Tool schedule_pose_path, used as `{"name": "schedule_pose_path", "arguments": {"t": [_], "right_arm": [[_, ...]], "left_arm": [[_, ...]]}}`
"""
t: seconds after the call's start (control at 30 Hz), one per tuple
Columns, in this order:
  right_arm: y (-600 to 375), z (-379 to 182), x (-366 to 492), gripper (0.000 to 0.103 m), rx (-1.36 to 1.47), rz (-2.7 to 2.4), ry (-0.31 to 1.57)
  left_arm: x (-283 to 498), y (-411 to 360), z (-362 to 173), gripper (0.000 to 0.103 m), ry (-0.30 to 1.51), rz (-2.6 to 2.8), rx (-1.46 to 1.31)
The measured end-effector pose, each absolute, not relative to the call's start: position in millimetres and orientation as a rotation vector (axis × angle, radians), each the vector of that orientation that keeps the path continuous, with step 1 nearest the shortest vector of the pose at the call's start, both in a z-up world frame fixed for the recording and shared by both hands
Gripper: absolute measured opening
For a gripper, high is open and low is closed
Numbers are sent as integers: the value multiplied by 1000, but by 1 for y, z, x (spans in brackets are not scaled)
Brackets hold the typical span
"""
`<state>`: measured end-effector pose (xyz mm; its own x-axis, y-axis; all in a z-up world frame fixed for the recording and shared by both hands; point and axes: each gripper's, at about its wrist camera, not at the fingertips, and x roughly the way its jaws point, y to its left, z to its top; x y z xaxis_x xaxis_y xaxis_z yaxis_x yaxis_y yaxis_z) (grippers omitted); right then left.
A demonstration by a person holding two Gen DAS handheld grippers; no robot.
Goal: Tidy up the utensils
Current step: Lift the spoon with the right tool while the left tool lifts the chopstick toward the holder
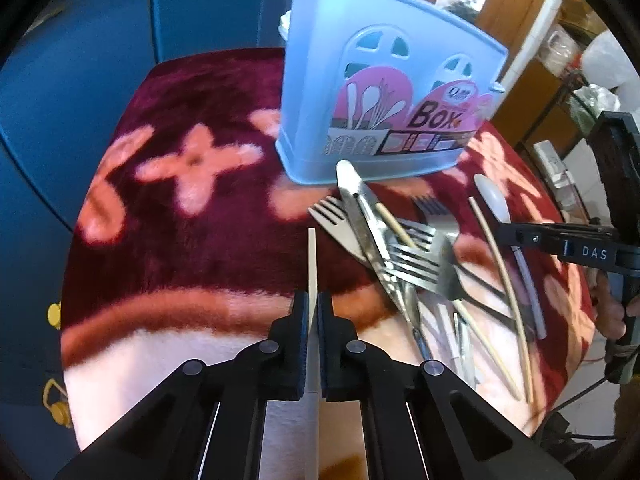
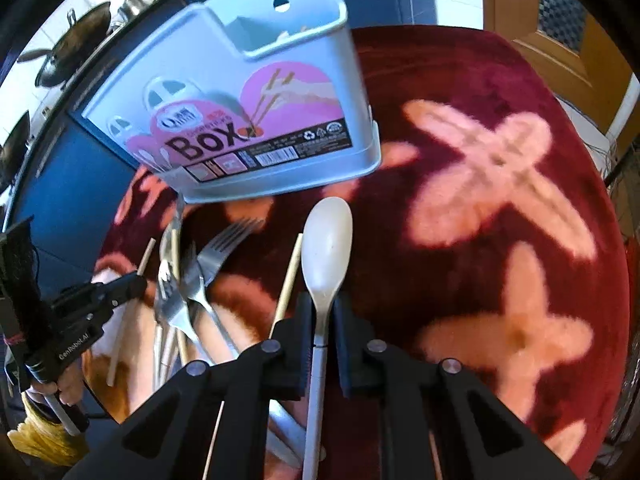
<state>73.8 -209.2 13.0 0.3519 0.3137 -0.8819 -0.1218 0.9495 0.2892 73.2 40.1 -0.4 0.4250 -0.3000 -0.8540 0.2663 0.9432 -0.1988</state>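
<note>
A light blue utensil box stands on a table under a dark red flowered blanket; it also shows in the right wrist view. My left gripper is shut on a pale chopstick that points toward the box. My right gripper is shut on the handle of a white plastic spoon, bowl forward, just in front of the box. A pile of metal forks, tongs and chopsticks lies before the box. The right gripper shows at the right in the left wrist view.
A loose chopstick lies just left of the right gripper. Blue cabinets stand behind the table. Pans hang at the upper left in the right wrist view. A wooden door is at the back right.
</note>
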Motion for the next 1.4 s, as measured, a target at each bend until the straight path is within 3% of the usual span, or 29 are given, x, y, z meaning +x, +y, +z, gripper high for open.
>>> {"name": "schedule_pose_path", "arguments": {"t": [0.77,1.4], "right_arm": [[-205,111,9,7,91,362,656],[-212,159,23,6,85,365,516]], "left_arm": [[40,32,96,4,680,-327,-245],[94,25,163,4,449,-262,-281]]}}
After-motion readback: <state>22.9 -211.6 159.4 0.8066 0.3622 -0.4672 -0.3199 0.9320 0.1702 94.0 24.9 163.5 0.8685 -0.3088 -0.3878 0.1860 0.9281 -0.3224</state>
